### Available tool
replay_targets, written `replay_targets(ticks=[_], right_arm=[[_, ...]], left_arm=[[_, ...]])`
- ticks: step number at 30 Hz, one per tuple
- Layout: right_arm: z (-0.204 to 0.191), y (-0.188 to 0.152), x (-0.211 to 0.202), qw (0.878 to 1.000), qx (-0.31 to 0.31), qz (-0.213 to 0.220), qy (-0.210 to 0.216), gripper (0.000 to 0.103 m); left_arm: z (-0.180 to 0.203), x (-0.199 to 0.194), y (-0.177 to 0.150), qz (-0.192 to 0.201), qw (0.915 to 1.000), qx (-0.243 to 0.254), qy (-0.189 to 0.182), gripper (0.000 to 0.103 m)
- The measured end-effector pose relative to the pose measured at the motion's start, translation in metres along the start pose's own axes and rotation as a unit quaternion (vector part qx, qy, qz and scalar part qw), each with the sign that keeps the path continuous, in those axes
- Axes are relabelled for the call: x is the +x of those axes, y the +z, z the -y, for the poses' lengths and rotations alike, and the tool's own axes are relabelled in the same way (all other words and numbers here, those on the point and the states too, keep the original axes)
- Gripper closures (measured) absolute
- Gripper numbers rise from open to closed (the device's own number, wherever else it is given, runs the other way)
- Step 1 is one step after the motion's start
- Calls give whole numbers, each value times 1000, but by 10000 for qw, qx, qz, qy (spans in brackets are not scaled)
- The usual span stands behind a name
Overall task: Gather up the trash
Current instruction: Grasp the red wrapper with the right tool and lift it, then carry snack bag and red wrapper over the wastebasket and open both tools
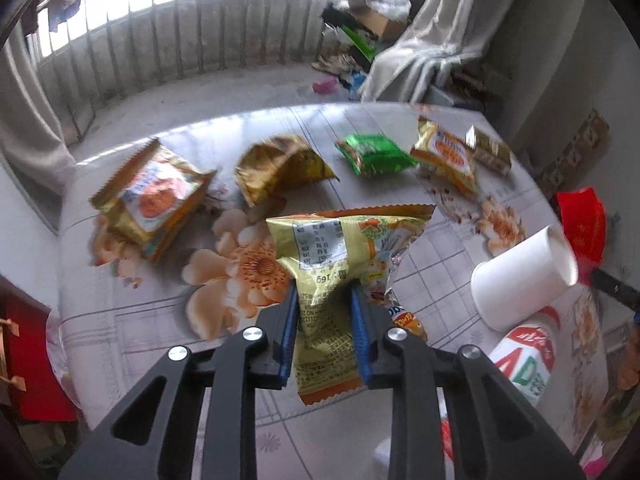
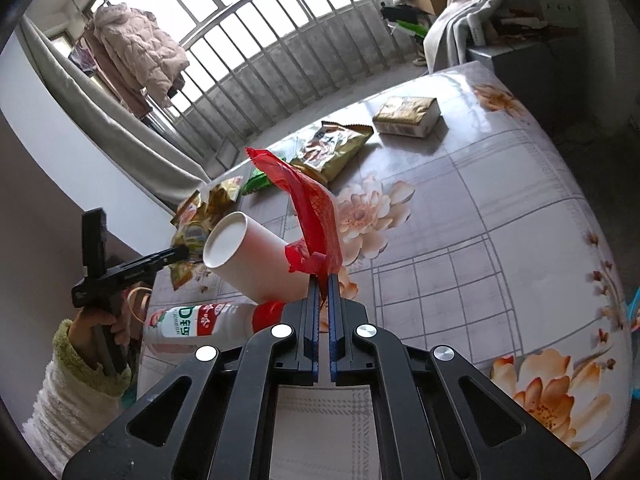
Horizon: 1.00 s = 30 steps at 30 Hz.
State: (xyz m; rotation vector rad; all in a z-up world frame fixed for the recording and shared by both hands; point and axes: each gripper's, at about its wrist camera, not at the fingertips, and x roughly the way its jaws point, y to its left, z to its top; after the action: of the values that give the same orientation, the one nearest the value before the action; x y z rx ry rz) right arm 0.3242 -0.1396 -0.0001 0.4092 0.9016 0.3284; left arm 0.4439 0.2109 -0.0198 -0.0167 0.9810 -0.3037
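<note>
My left gripper [image 1: 325, 290] is shut on a yellow snack wrapper [image 1: 340, 248] and holds it above the floral tablecloth [image 1: 160, 320]. My right gripper [image 2: 324, 278] is shut on a red wrapper [image 2: 312, 204] that stands up above the table. A white paper cup [image 2: 252, 258] lies on its side just left of the right gripper; it also shows in the left wrist view [image 1: 524, 280]. A white bottle with a red cap [image 2: 200, 322] lies beside it. The left gripper [image 2: 182, 254] shows at the left of the right wrist view.
Several more wrappers lie across the far table: orange-gold packet [image 1: 154, 198], crumpled gold bag [image 1: 280, 168], green packet [image 1: 372, 154], another orange packet [image 1: 448, 156], a gold box [image 2: 406, 116]. A balcony railing [image 1: 160, 48] and curtain [image 1: 420, 48] stand beyond.
</note>
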Motion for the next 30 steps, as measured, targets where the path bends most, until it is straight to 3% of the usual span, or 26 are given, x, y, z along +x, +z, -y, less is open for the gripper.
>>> replay_targets(ticks=[5, 8, 13, 16, 23, 27, 30], right_arm=[[3, -5, -20, 9998, 60, 173, 91, 101], [4, -8, -35, 9994, 80, 281, 161, 101], [16, -17, -72, 9980, 157, 553, 277, 101], [31, -26, -98, 9963, 287, 760, 292, 101], [99, -57, -171, 9869, 887, 1349, -41, 101], [153, -85, -209, 9760, 1405, 1598, -470, 101], [199, -108, -233, 9625, 1900, 1740, -856, 101]], left_arm=[[4, -46, -6, 455, 9989, -21, 56, 80], [23, -78, -12, 725, 9969, 236, 200, 80], [77, -125, -21, 1048, 9923, 662, -18, 80], [127, -139, -22, 1123, 9880, 993, -361, 80], [266, -118, -17, 933, 9703, 1788, -1339, 80], [362, -79, -19, 606, 9531, 2247, -1933, 80], [435, -41, -25, 269, 9388, 2655, -2176, 80]])
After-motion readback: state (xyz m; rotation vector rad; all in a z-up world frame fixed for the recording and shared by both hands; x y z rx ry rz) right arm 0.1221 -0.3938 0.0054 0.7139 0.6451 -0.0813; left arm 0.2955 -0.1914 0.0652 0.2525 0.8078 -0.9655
